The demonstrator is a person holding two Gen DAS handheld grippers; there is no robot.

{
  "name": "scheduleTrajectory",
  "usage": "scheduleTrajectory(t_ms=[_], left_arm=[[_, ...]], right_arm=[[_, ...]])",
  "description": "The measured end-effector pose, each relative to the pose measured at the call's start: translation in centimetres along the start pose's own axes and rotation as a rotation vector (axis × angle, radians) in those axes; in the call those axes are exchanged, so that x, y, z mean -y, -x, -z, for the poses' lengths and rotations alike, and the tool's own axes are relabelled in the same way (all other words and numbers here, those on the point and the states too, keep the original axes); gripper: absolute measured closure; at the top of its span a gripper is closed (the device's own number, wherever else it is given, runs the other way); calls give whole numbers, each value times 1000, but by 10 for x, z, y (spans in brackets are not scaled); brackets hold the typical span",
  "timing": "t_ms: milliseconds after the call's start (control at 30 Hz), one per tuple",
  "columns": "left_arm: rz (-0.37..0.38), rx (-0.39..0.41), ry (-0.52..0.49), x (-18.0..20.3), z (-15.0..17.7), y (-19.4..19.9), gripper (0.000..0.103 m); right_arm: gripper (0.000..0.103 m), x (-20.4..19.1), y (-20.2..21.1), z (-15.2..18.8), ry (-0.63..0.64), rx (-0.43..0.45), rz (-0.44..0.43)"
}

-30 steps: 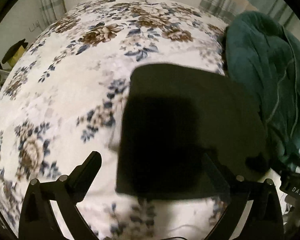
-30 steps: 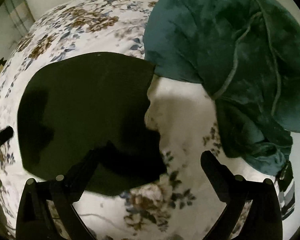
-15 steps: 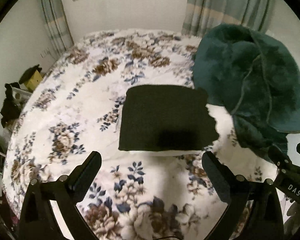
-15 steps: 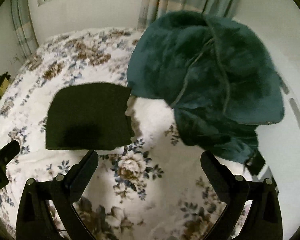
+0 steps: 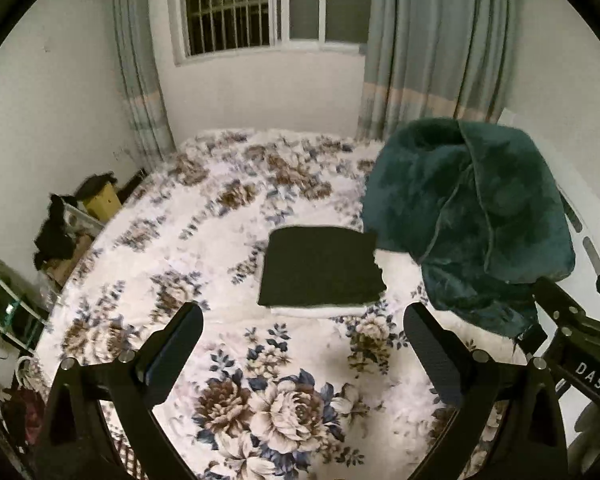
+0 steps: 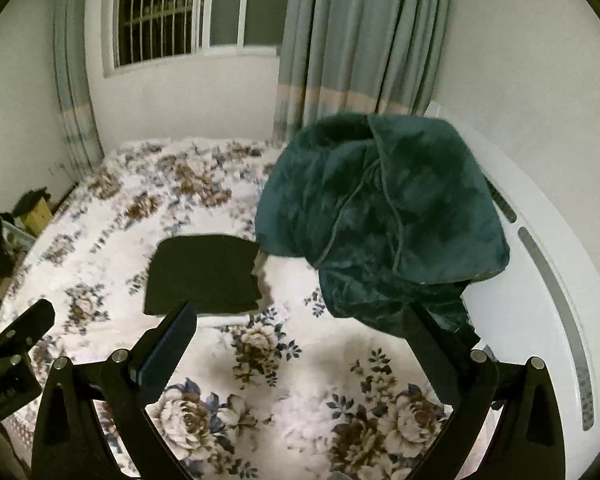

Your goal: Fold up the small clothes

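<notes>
Where it lies flat near the middle of the bed (image 5: 148,264), the dark garment (image 5: 320,268) forms a neat rectangle with squared edges, resting on what appears to be a pale folded item (image 5: 316,311) that shows as a white strip along its near edge. Its right side sits just beside, and may touch, the heaped green blanket (image 5: 472,216); the contact cannot be confirmed. The flowered bedspread (image 5: 284,396) lies bare between the garment and both tools.

The left gripper (image 5: 302,354) hangs well back from the garment, its fingers (image 5: 172,352) spread wide and holding nothing. The right gripper (image 6: 300,350) is likewise raised and apart from the cloth, fingers (image 6: 168,356) wide and empty; its body shows at the right edge of the left view.

Judged from the tidy shape and the freed tools, the fold of this piece appears complete and the step in hand is a pull-back. No further loose small garment is plainly in view, so the next move would call for finding one and laying it flat on the open bedspread, or ending the task.

Beyond the bed stand the curtains (image 5: 432,52), a barred window (image 5: 236,4) and clutter (image 5: 60,232) by the left wall.
</notes>
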State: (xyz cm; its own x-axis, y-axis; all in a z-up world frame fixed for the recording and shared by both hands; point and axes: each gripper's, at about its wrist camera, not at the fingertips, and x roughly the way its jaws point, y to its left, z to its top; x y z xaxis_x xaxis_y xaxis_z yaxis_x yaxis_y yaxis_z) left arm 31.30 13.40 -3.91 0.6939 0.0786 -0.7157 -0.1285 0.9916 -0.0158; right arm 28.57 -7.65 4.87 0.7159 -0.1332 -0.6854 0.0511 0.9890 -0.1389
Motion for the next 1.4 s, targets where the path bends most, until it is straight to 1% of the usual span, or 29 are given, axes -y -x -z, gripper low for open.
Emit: scheduleTrajectory(t_ms=[100, 300, 400, 600, 900, 1133, 1400], left_arm=[[4, 27, 7, 0, 4, 34, 0], [17, 60, 16, -1, 17, 82, 0], [20, 77, 21, -2, 20, 98, 0], [10, 120, 33, -5, 26, 125, 0], [12, 150, 50, -8, 33, 141, 0], [-13, 159, 52, -9, 35, 145, 0], [-36, 157, 61, -8, 37, 152, 0]], right_arm=[[0, 10, 50, 2, -5, 45, -12], [0, 21, 122, 11, 2, 104, -39], [0, 25, 150, 17, -3, 129, -48], [0, 29, 185, 28, 3, 162, -50], [0, 37, 195, 31, 10, 166, -60], [0, 46, 196, 27, 18, 172, -78], [0, 46, 194, 21, 35, 178, -107]])
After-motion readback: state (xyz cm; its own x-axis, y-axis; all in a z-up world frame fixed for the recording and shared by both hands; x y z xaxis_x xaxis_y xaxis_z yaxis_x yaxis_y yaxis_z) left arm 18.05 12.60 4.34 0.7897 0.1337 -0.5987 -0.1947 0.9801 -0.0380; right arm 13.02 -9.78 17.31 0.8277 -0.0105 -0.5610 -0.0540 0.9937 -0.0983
